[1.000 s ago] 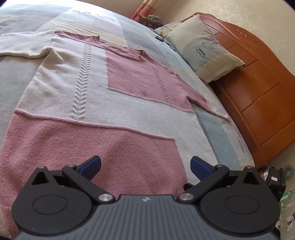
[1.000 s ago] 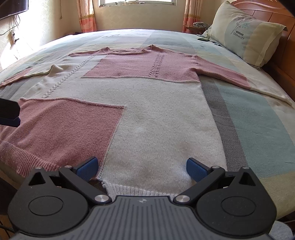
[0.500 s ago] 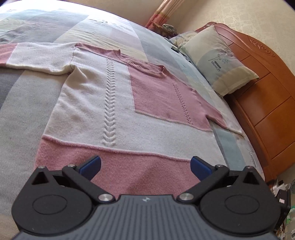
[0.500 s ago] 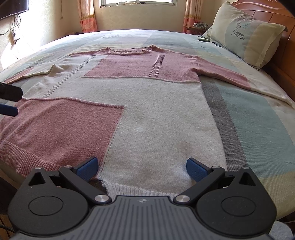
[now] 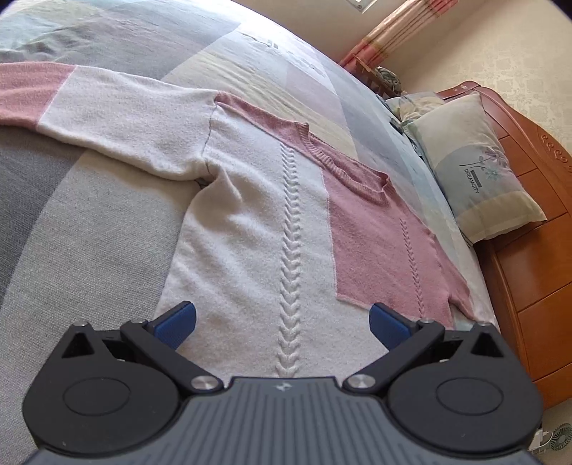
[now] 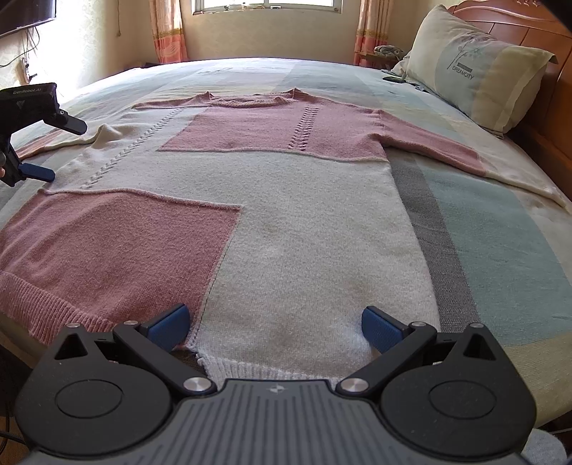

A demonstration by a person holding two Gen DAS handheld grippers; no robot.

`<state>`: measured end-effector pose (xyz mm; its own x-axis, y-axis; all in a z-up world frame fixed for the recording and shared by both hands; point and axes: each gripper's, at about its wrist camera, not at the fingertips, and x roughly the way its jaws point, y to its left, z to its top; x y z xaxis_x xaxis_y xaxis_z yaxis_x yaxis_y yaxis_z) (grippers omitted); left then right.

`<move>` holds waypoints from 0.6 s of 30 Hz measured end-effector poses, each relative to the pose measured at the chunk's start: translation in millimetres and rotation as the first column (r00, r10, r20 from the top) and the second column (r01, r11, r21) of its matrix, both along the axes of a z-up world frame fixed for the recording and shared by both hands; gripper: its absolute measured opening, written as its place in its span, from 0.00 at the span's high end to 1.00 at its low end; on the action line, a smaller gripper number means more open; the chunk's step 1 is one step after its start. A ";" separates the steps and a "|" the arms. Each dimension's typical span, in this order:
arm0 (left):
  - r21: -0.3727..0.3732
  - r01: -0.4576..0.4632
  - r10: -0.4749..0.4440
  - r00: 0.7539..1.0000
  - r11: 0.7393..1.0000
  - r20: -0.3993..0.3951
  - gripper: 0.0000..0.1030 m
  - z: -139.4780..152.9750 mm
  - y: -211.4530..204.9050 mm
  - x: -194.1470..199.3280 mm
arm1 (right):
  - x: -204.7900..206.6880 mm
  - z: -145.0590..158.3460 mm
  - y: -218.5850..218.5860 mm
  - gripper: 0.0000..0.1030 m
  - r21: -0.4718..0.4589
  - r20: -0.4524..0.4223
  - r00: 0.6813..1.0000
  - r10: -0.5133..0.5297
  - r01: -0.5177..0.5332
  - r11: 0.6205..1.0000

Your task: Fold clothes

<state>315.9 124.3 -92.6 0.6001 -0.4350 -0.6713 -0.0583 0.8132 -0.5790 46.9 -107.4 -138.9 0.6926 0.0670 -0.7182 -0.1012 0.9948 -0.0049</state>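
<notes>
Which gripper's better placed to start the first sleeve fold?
Left. The left gripper, open, sits near the cream sleeve and armpit; the right gripper, open, is down at the sweater hem.

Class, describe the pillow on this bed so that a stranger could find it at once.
Start at the orange-brown wooden headboard on the bed's right. Leaning against it is the pillow, beyond the sweater's pink sleeve. It alone bears a printed flower sketch and the word DREAMCITY.
</notes>
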 end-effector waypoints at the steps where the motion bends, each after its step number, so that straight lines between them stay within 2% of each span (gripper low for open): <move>1: -0.025 0.010 -0.010 1.000 1.000 0.001 0.01 -2.1 -1.2 6.3 | 0.5 -0.1 0.1 0.00 0.000 0.000 1.000 -0.001 0.001 1.000; 3: -0.047 0.020 -0.021 1.000 0.999 -0.011 0.01 -10.4 -3.9 13.9 | 1.3 -0.3 0.3 0.00 -0.001 0.002 1.000 -0.003 0.003 1.000; 5: -0.008 0.025 -0.025 1.000 1.000 -0.017 0.01 -15.4 -5.4 16.7 | 1.9 -0.6 0.6 0.00 -0.001 0.003 1.000 -0.006 0.006 1.000; 8: 0.023 0.002 -0.002 1.000 1.000 -0.018 0.01 -3.4 -1.7 21.4 | 2.5 -0.6 0.5 0.00 -0.001 0.003 1.000 -0.009 0.009 1.000; 10: 0.042 0.001 -0.001 1.000 0.999 0.007 0.01 10.4 -0.4 28.9 | 3.2 -0.4 0.8 0.00 -0.001 0.001 1.000 -0.013 0.013 1.000; 14: 0.021 0.013 -0.014 0.999 1.000 0.049 0.01 30.2 -3.4 62.9 | 3.6 -0.2 1.6 0.00 0.000 -0.002 1.000 -0.022 0.022 1.000; 18: -0.016 0.009 -0.008 1.000 1.000 0.016 0.01 19.5 -10.7 110.2 | 4.7 0.1 1.5 0.00 0.002 -0.006 0.999 -0.031 0.031 1.000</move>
